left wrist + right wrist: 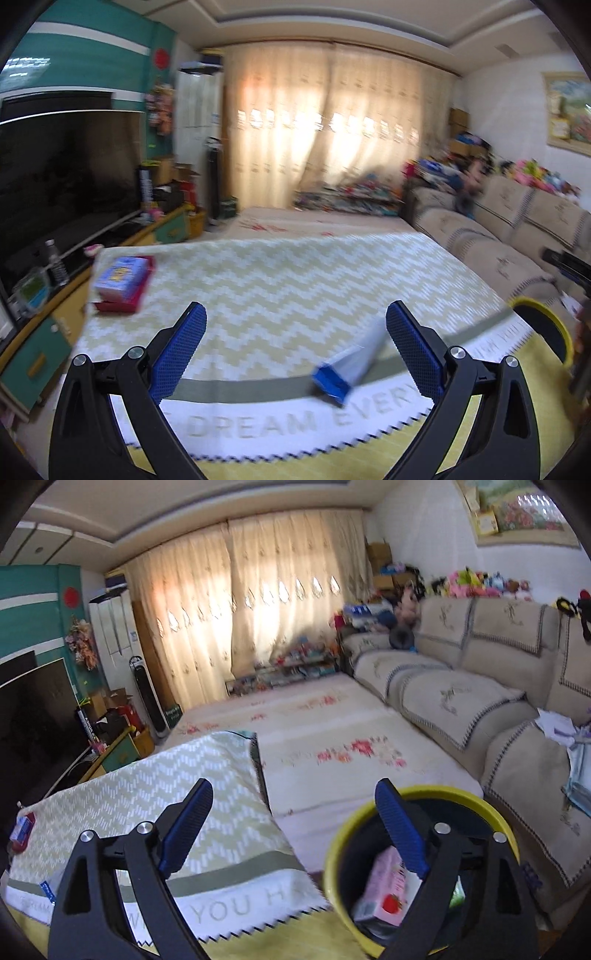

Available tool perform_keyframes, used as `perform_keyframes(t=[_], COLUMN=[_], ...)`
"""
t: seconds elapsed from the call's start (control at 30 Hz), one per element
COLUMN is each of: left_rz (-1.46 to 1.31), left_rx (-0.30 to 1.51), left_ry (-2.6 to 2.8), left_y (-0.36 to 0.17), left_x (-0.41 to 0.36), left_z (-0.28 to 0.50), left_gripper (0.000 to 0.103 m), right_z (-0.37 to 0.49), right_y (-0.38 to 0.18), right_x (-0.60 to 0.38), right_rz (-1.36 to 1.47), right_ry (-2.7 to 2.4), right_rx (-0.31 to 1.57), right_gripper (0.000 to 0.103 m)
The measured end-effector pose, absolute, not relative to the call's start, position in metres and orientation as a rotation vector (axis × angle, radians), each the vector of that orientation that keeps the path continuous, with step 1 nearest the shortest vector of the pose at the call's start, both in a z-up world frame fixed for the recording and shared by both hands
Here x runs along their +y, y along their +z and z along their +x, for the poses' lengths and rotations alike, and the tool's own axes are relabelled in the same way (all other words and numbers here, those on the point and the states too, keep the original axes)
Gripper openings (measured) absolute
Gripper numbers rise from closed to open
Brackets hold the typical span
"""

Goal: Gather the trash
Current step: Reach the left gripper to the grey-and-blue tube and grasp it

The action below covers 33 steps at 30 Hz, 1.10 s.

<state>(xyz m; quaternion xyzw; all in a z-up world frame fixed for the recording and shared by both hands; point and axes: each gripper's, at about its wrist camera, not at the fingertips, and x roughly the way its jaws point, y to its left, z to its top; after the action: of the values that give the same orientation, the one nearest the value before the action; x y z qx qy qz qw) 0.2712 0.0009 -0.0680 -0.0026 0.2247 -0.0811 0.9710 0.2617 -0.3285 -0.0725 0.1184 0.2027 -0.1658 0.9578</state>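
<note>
Carton flat, blue end nearest, long axis diagonal; both hand-held grippers agape

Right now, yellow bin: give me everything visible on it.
The yellow bin is round, with a bright yellow rim and a dark inside, probably plastic. It stands upright and open on the floor, beside the corner of the patterned tablecloth and in front of the sofa. Inside lies a pink carton with a strawberry picture, tilted, plus other scraps too blurred to name. The right gripper hangs open above it.
</note>
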Motion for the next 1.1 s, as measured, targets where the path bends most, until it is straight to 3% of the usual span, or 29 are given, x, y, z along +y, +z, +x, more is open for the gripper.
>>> perform_keyframes(t=[0.27, 0.67, 1.1], left_rz=[0.159, 0.266, 0.219], left_rx=[0.624, 0.802, 0.878], left_ry=[-0.311, -0.354, -0.38], left_y=[-0.084, -0.111, -0.122], left_x=[-0.053, -0.081, -0.081], left_z=[0.299, 0.343, 0.359], left_gripper=[0.096, 0.078, 0.04], right_z=[0.259, 0.261, 0.262], right_y=[-0.075, -0.077, -0.079], right_x=[-0.327, -0.317, -0.319], right_rz=[0.237, 0.212, 0.215], right_ry=[-0.329, -0.288, -0.287], right_rx=[0.394, 0.408, 0.422], right_gripper=[0.088, 0.089, 0.089])
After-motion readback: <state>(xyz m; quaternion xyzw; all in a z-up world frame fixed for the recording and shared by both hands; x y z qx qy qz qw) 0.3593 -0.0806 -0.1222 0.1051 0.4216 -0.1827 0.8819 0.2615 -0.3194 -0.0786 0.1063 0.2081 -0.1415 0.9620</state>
